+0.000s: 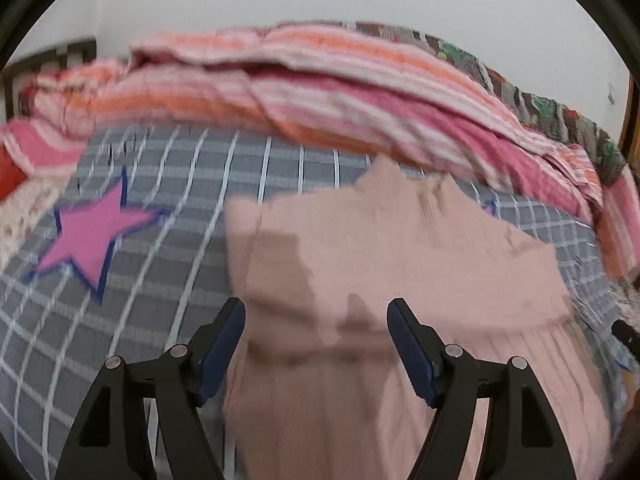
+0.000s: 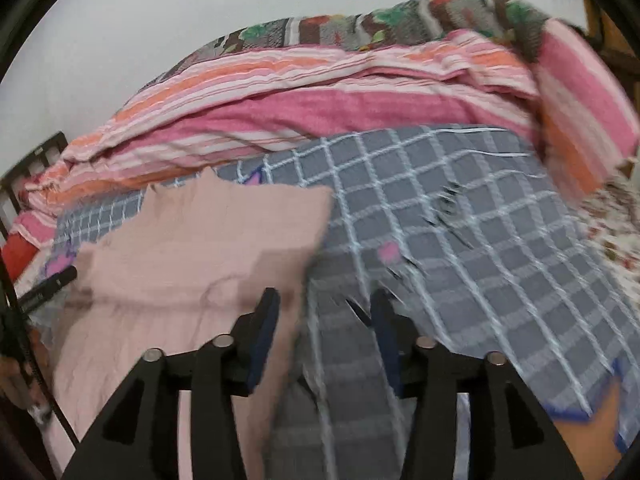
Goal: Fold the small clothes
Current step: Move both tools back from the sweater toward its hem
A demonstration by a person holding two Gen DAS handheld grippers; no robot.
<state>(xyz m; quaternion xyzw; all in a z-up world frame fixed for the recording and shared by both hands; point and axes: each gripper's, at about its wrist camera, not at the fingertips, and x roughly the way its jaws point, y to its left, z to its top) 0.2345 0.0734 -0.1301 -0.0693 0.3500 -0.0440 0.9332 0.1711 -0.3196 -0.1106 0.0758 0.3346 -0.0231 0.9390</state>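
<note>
Where the grey checked bedspread (image 1: 168, 208) is spread over the bed, a small pale pink garment (image 1: 400, 248) is laid flat, its ribbed lower part nearest the cameras and its upper part already doubled over. In the right wrist view the same garment (image 2: 192, 240) is seen to the left, with its right edge running down between the two fingers. The left tongs (image 1: 316, 312) are held spread above the garment, with nothing pinched between the pads. The right tongs (image 2: 324, 304) are likewise parted, over the garment's edge and the bedspread, and nothing is gripped. A pink star (image 1: 96, 236) is printed on the bedspread to the left. Behind, a bunched striped pink-and-orange blanket (image 1: 320, 92) is piled along the wall. Both views are blurred.
</note>
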